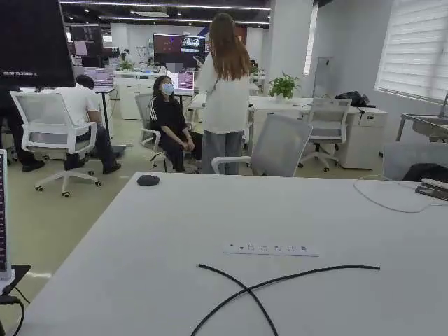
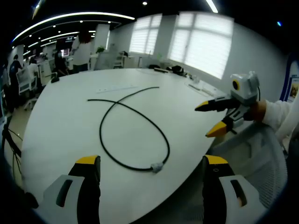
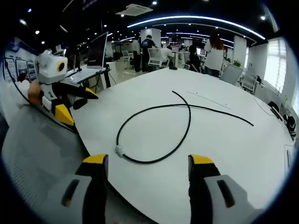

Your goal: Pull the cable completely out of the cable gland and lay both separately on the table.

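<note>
head view: white table (image 1: 175, 231) across the lower frame. small dark object (image 1: 148, 180) at the table's far edge, left of centre. flat white strip (image 1: 269, 249) at centre. below the strip, two runs of the black cable (image 1: 315, 273) cross at lower centre, and one end reaches out to the right. beyond the table, upper centre: a seated person (image 1: 168, 119), then a standing person (image 1: 225, 84).

left gripper view: cable (image 2: 101, 130) lies in a loop on the table (image 2: 70, 126), crossing itself left of centre. left gripper (image 2: 151, 161) at the bottom of the frame, jaws spread wide, nothing in them. cable gland (image 2: 157, 166), small and pale, sits on the cable's end at lower centre, on the table near its close edge, just above the gap between those jaws. right gripper (image 2: 208, 120) at right of frame, off the table edge, jaws apart, empty.

right gripper view: left gripper (image 3: 78, 105) at left of frame, beside the table (image 3: 224, 154), jaws apart, empty. cable gland (image 3: 119, 150) left of centre, on the end of the cable (image 3: 188, 122) loop. right gripper (image 3: 148, 159) at the bottom, jaws wide, holding nothing.
</note>
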`<state>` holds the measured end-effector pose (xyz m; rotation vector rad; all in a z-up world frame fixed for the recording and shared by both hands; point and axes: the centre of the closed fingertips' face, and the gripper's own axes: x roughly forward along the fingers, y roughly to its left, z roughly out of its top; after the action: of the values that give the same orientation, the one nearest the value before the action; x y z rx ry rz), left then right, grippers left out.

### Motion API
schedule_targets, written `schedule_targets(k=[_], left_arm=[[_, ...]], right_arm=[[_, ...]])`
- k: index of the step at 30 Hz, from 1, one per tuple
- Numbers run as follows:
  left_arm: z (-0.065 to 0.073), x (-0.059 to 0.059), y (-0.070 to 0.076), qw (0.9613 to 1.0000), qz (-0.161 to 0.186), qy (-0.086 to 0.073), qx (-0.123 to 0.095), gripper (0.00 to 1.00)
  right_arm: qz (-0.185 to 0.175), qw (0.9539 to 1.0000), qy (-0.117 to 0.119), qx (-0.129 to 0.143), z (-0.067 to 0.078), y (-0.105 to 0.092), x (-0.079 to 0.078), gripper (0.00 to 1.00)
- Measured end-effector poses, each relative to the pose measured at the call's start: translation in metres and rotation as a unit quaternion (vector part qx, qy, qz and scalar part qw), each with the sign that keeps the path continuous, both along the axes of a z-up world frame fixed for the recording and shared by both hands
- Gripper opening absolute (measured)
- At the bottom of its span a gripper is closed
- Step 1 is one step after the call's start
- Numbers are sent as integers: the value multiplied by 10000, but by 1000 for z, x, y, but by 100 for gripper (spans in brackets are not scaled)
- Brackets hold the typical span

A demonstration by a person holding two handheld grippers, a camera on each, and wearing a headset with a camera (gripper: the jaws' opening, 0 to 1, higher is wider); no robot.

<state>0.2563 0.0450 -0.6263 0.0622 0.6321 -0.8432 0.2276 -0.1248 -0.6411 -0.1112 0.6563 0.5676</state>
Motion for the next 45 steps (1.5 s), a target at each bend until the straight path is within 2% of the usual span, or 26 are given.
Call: schedule_targets(k=[5, 9, 11, 15, 19, 21, 26, 30, 34, 42, 45], left_arm=[[2, -1, -2, 10000, -49, -31, -41, 90], [-7, -4, -1, 9998, -100, 120, 123, 90], [-9, -5, 0, 9997, -126, 107, 197, 89], [-6, -4, -2, 9998, -111, 78, 171, 89], [-9, -5, -2, 9996, -146, 129, 190, 90], [-8, -5, -2, 9996, -144, 110, 194, 90], [-10, -4, 0, 9995, -132, 102, 278, 90], [-6, -3, 1, 9997, -74, 47, 221, 90], [-8, -3, 2, 9996, -97, 91, 259, 89], [-6, -2, 4, 9996, -70, 83, 268, 87], [-6, -1, 5, 9996, -55, 88, 260, 87]], right_arm=[[67, 10000, 49, -40, -3, 2, -2, 68], [76, 10000, 25, 0, 0, 3, -2, 67], [68, 10000, 27, 57, 0, 4, -2, 67], [104, 9999, 58, 7, -2, 3, -2, 66], [74, 9999, -78, 85, 5, 4, 0, 66], [78, 9999, -43, 94, 4, 4, 0, 66], [99, 9999, 8, 35, 0, 3, -1, 67], [119, 9999, 46, -70, -3, 3, -3, 67], [160, 9998, 76, -113, -4, 4, -2, 67], [261, 9993, 164, -216, -9, 5, -4, 67], [360, 9985, 125, -405, -10, 5, -3, 67]])
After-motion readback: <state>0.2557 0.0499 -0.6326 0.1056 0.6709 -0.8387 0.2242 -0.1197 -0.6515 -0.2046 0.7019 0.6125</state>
